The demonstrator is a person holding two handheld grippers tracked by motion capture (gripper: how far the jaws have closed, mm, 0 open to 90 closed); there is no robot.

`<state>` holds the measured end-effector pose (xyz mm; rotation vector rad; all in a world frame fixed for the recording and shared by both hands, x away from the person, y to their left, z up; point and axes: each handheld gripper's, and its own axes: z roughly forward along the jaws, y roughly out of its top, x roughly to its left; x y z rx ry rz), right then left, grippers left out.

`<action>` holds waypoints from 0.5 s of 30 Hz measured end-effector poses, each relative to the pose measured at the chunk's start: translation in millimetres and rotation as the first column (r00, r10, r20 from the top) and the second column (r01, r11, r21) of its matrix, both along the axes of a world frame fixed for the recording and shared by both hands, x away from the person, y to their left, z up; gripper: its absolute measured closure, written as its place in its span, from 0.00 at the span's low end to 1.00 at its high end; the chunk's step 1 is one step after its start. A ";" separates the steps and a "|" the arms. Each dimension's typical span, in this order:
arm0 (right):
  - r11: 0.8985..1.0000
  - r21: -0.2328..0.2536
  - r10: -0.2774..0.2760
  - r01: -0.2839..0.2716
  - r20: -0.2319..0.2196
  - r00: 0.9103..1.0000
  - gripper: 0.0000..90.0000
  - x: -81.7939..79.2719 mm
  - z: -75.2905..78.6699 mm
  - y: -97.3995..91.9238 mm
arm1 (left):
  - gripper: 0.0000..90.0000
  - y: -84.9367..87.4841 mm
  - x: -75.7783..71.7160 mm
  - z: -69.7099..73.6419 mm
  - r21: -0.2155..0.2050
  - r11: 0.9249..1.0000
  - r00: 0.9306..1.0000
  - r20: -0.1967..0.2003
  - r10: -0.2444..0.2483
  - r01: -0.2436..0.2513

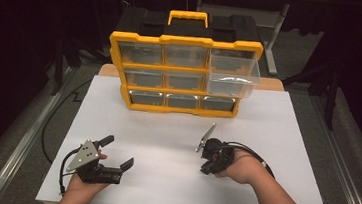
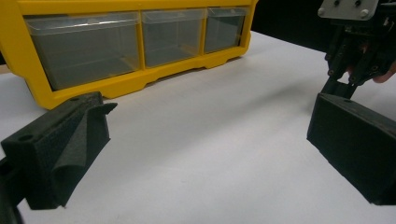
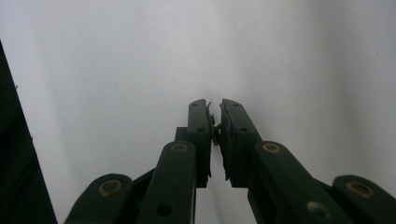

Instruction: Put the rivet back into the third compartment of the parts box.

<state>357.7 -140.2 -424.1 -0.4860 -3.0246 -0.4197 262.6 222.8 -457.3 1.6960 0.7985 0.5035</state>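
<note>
Over table (image 1: 165, 140), right hand-held gripper (image 3: 213, 106) (nose-down)

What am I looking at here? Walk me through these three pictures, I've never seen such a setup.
A person sits at a white table and holds a hand-held gripper in each hand. The high view looks down from above. There the left gripper stands open and the right gripper is shut. The other two pictures come from cameras riding on each gripper, looking along its black jaws. In the right gripper view the jaws are closed with nothing visibly between them. At the back stands a yellow drawer cabinet, with its top right drawer pulled out.
</note>
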 end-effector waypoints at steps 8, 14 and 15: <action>1.000 -0.005 -0.019 0.019 -0.023 1.000 0.93 0.3 11.0 -23.3 | 0.00 -1.0 -0.1 -0.6 0.019 1.000 1.000 0.000 0.007 -0.007; 1.000 -0.012 -0.018 0.018 -0.025 1.000 0.93 -0.2 25.9 -32.7 | 0.00 -1.3 -1.0 -0.3 0.020 1.000 1.000 0.003 0.005 -0.005; 1.000 -0.013 -0.018 0.018 -0.025 1.000 0.94 -0.1 29.7 -33.8 | 0.00 -1.1 -1.1 -0.2 0.021 1.000 1.000 0.004 0.004 -0.004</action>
